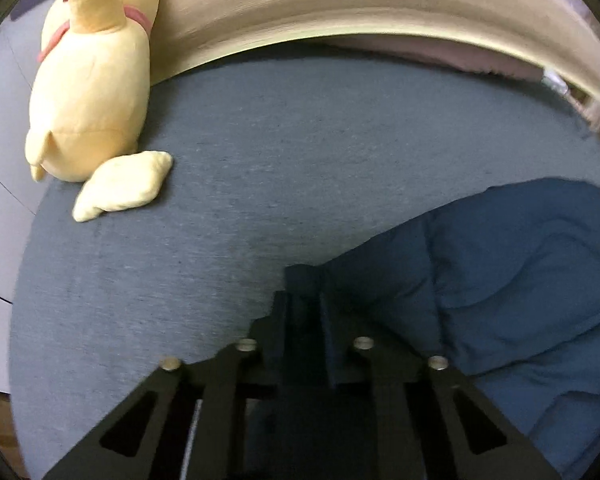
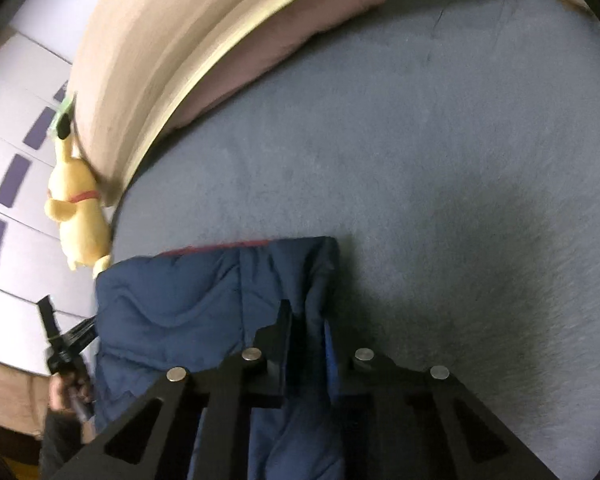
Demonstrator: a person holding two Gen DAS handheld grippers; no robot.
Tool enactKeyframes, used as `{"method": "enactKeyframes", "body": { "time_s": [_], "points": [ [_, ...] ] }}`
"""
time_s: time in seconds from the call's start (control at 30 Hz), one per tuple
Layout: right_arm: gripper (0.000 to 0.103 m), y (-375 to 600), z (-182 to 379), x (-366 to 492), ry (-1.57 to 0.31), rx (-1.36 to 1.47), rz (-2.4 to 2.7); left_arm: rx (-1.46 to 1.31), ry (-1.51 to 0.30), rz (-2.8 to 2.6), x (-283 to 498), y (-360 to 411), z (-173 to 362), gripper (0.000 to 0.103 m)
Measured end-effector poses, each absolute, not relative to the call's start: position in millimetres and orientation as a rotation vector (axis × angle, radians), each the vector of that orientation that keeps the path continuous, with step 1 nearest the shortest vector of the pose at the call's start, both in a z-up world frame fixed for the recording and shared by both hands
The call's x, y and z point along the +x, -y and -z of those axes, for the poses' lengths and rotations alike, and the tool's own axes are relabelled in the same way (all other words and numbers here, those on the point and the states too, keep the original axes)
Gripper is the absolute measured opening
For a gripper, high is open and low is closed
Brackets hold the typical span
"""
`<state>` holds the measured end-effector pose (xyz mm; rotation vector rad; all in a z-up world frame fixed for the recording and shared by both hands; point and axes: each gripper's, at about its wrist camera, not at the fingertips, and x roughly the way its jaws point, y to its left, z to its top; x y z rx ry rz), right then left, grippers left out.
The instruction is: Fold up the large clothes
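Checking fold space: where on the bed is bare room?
Bare grey bedcover runs from the blue quilted garment to the pink pillow and wooden headboard, widest on the right hand-held gripper side. Crowded at the yellow plush toy.

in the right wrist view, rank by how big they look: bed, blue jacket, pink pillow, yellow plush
1. bed
2. blue jacket
3. pink pillow
4. yellow plush

The jacket is nearest the camera, so it looks enlarged.

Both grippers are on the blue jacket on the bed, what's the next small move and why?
Probably lift both corners together and carry them across to fold. The left gripper and right gripper each look pinched shut on an edge of the blue jacket, which lies flat on the grey bed.
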<state>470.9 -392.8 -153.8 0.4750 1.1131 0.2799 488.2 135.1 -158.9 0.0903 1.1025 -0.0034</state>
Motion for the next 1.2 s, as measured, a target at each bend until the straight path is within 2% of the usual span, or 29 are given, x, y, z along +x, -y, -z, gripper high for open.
{"method": "enactKeyframes", "body": {
  "time_s": [0.17,0.23,0.27,0.3,0.33,0.37,0.4,0.47,0.6,0.77,0.9,1.07,1.2],
  "points": [
    [0.014,385,173,470,-1.141,0.449,-0.21,0.107,-1.092,-0.056,489,-136,161,0.012],
    [0.026,390,165,466,-1.101,0.483,-0.181,0.078,-1.035,-0.067,482,-138,143,0.012],
    [0.036,396,157,461,-1.066,0.493,-0.142,0.063,-1.001,-0.071,478,-139,132,0.016],
    [0.046,400,146,456,-1.025,0.489,-0.108,0.062,-0.967,-0.084,474,-139,118,0.022],
    [0.052,401,136,450,-0.994,0.473,-0.08,0.066,-0.946,-0.094,471,-136,109,0.026],
    [0.058,402,126,445,-0.968,0.455,-0.059,0.065,-0.909,-0.105,468,-132,97,0.036],
    [0.058,395,115,441,-0.937,0.428,-0.054,0.05,-0.871,-0.102,464,-126,86,0.047],
    [0.059,369,101,439,-0.917,0.373,-0.099,0.035,-0.827,-0.056,461,-102,74,0.056],
    [0.059,296,95,441,-0.929,0.265,-0.219,0.088,-0.892,0.059,464,-38,91,0.056],
    [0.059,243,122,462,-0.993,0.151,-0.208,0.129,-0.985,0.0,484,-15,125,0.057],
    [0.063,252,139,466,-1.056,0.146,-0.161,0.122,-1.058,-0.022,496,-15,139,0.06],
    [0.069,244,152,471,-1.095,0.113,-0.133,0.281,-1.039,-0.073,485,11,146,0.06],
    [0.071,249,133,453,-1.055,0.148,-0.149,0.252,-0.987,-0.042,470,2,117,0.059]
  ]
}}
